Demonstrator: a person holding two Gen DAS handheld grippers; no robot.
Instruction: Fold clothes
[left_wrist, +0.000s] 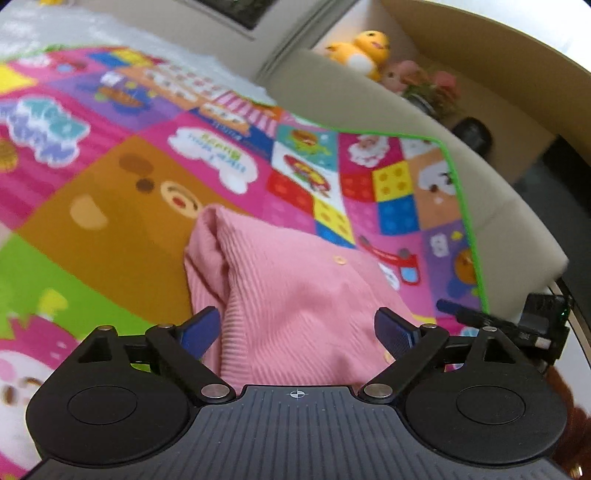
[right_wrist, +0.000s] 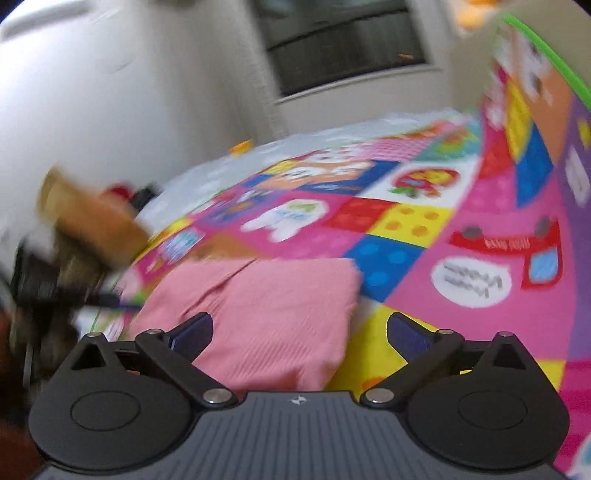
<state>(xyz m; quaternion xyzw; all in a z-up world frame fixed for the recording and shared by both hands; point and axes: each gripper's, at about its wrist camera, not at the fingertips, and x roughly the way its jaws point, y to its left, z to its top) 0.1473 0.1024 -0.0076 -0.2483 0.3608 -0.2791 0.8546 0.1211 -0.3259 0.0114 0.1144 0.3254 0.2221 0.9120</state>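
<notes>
Pink ribbed garment (left_wrist: 295, 295) lying on a patchwork cartoon play mat (left_wrist: 110, 206), green-edged, spread over a pale surface that may be a bed or a sofa; which one cannot be told. Left tongs (left_wrist: 297, 330) stand wide, blue pads (left_wrist: 201, 330) either side of the near part of the cloth and gripping nothing; whether the pads brush the fabric cannot be told. From this side the garment rises to a soft peak at its far left corner, with a small button (left_wrist: 339, 260) showing on its upper face. Right tongs (right_wrist: 299, 332) are likewise wide and empty, the left pad over the near edge of the garment (right_wrist: 258, 306), the right pad over bare mat (right_wrist: 424, 229). In the right wrist view the cloth reads as a compact, roughly rectangular packet with a crease across its far left part, which suggests that folding is well advanced and that the step in hand is a release or a re-approach between folds. The next move probably calls for a choice: either to pinch one edge with both tongs and carry it across for a last fold, or to press the bulged corner flat. Plush toys (left_wrist: 364, 50) sit far off on the right. Both views are blurred by motion.
</notes>
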